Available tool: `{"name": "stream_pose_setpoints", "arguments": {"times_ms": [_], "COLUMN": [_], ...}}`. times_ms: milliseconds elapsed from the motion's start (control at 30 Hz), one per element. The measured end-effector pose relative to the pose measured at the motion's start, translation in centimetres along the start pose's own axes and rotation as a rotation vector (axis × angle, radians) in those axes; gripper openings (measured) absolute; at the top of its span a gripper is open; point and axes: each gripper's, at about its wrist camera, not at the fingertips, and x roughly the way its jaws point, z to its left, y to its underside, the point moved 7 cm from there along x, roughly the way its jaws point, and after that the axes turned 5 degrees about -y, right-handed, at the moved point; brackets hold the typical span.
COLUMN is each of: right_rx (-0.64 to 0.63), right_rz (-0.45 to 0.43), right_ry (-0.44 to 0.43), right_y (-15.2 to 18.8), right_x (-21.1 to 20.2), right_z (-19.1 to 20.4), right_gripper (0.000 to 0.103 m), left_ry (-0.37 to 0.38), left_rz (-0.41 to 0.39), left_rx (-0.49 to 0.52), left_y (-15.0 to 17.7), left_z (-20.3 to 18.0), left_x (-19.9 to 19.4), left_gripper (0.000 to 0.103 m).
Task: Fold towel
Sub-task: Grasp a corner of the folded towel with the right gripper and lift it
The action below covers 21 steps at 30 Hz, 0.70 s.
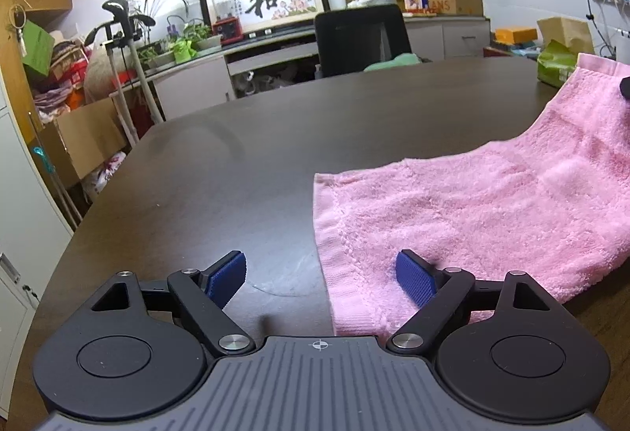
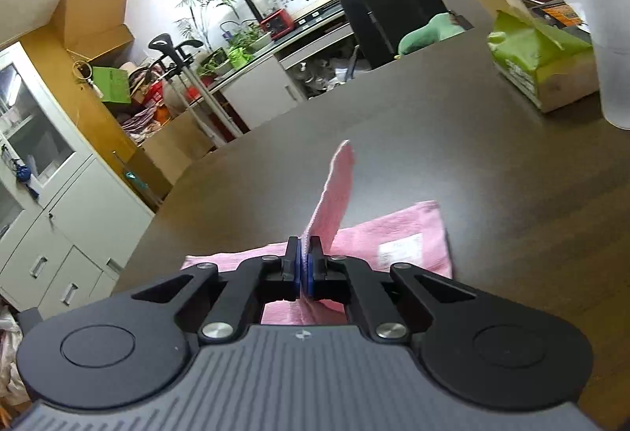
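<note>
A pink towel [image 1: 472, 210] lies on the dark table [image 1: 256, 155], its right end lifted off the surface toward the upper right. My left gripper [image 1: 321, 277] is open and low over the towel's near left corner: one blue pad [image 1: 415, 279] rests over the cloth, the other [image 1: 228, 279] over bare table. In the right wrist view my right gripper [image 2: 303, 269] is shut on an edge of the towel [image 2: 393, 238], and a pink flap [image 2: 334, 190] stands up from between its pads. A dark bit of the right gripper [image 1: 625, 86] shows at the towel's raised end.
A green tissue box [image 2: 539, 64] and a translucent plastic cup [image 2: 614, 49] stand at the table's far right. A black office chair [image 1: 360, 37] is at the far edge. Shelves, plants and boxes crowd the room behind.
</note>
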Motion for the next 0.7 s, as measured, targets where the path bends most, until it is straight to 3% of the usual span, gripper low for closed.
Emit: {"name": "stream_pose_setpoints", "arguments": {"times_ms": [233, 400, 500, 700], "right_rx": [-0.040, 0.021, 0.064, 0.160], "right_rz": [0.025, 0.016, 0.048, 0.034], "right_ry": [0.012, 0.149, 0.222, 0.243], "right_y": [-0.6, -0.4, 0.5, 1.6], "right_x": [1.9, 1.2, 0.8, 0.9], "right_z": [2.7, -0.9, -4.1, -8.5], "right_gripper": [0.003, 0.005, 0.009, 0.033], "left_ry": [-0.033, -0.025, -0.004, 0.008], "left_rz": [-0.056, -0.064, -0.095, -0.141], "left_rx": [-0.085, -0.019, 0.040, 0.139], "left_y": [-0.5, 0.0, -0.1, 0.0], "left_z": [3.2, 2.1, 0.5, -1.7], "left_x": [-1.4, -1.7, -2.2, -2.7], "left_gripper": [0.090, 0.090, 0.090, 0.090]}}
